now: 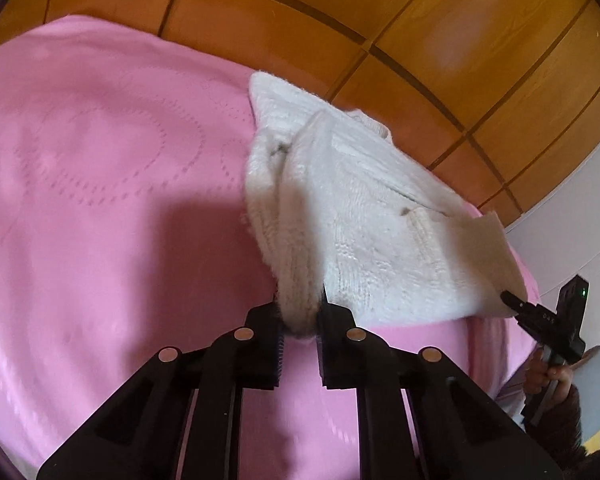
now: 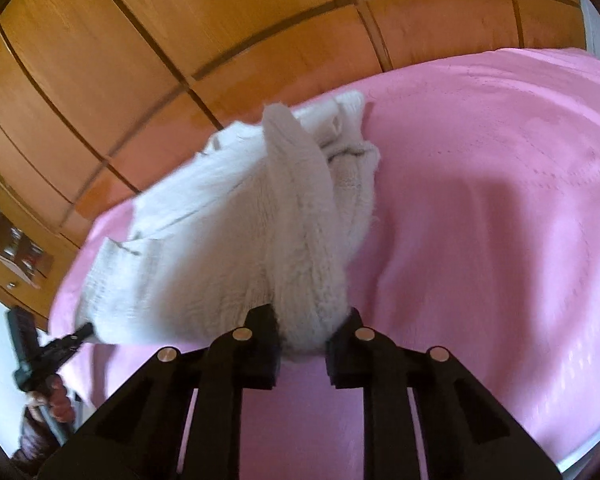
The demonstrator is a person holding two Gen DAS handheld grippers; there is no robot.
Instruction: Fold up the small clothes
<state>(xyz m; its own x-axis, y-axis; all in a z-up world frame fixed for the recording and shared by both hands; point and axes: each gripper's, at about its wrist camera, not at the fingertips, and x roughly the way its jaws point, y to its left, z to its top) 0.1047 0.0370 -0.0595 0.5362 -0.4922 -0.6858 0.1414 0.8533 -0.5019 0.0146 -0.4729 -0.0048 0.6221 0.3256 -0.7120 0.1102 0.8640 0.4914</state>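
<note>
A: We start at the left gripper [image 1: 300,320]. What do we see between its black fingers?

B: We see a bunched fold of the white knitted garment [image 1: 352,216]. The two pads press on it from both sides, so the left gripper is pinching the knit and is not spread.

A: And the right gripper [image 2: 304,332]?

B: The same. In the right wrist view a thick roll of the same garment [image 2: 236,232] goes down between its fingers, and they are clamped on it. In the left wrist view we see the right gripper also from the outside [image 1: 510,300], with its tip at the lower corner of the garment, and a hand [image 1: 552,376] holding its handle.

A: Where is the garment, if we take the pink bedspread [image 1: 100,200] as our landmark?

B: It is over the bedspread, near the edge that is closest to the wooden panels [image 1: 340,12]. The far part lies on the bedspread; the near parts are lifted toward the two grippers. We cannot tell how much of it touches the bedspread.

A: Is it flat?

B: No. It is creased, with a ridge running up from each grip. A flat white piece [image 1: 496,248] hangs at its corner beside the right gripper.

A: And beyond the bedspread?

B: Behind it stand the wooden panels with dark grooves. In the right wrist view the left gripper [image 2: 80,332] touches the garment's corner at the bedspread's edge.
</note>
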